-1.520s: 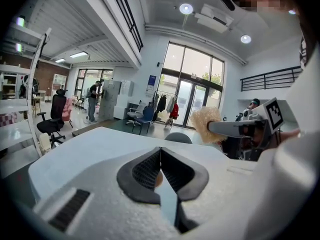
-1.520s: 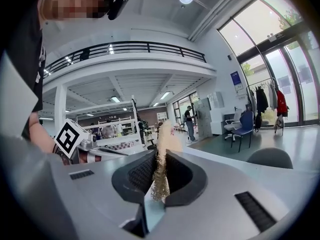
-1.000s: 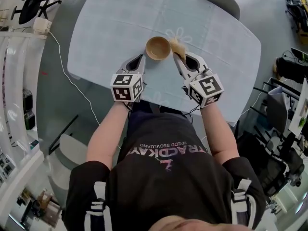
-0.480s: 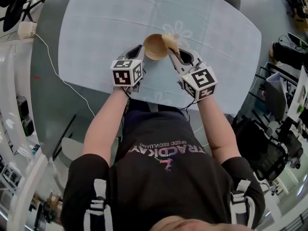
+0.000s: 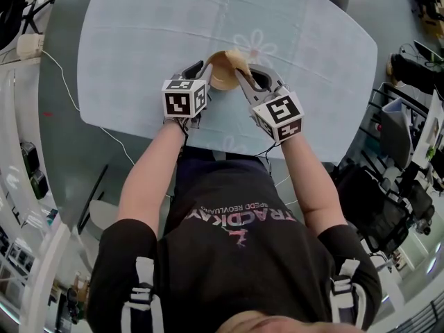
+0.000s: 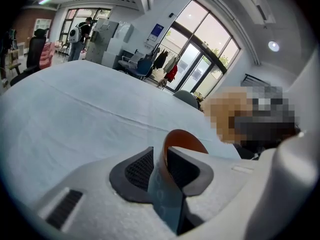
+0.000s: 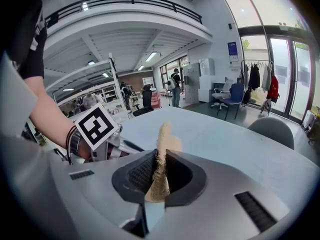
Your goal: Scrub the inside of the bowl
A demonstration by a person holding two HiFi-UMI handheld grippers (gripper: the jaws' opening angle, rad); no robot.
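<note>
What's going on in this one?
A person at a pale blue table is working with two handheld grippers. The left gripper has the rim of the round wooden bowl between its jaws, which have just been opening; it does not look clamped yet. The right gripper is shut on a tan fibrous scrubber, held right at the bowl. Scrubbing looks about to begin.

Daylight is streaming through tall windows (image 6: 200,64) and ceiling lights (image 7: 150,56) are glowing, lighting the pale bench (image 5: 159,40) evenly. Shadows are falling softly. Fisheye distortion is bending and darkening both gripper views' edges.
</note>
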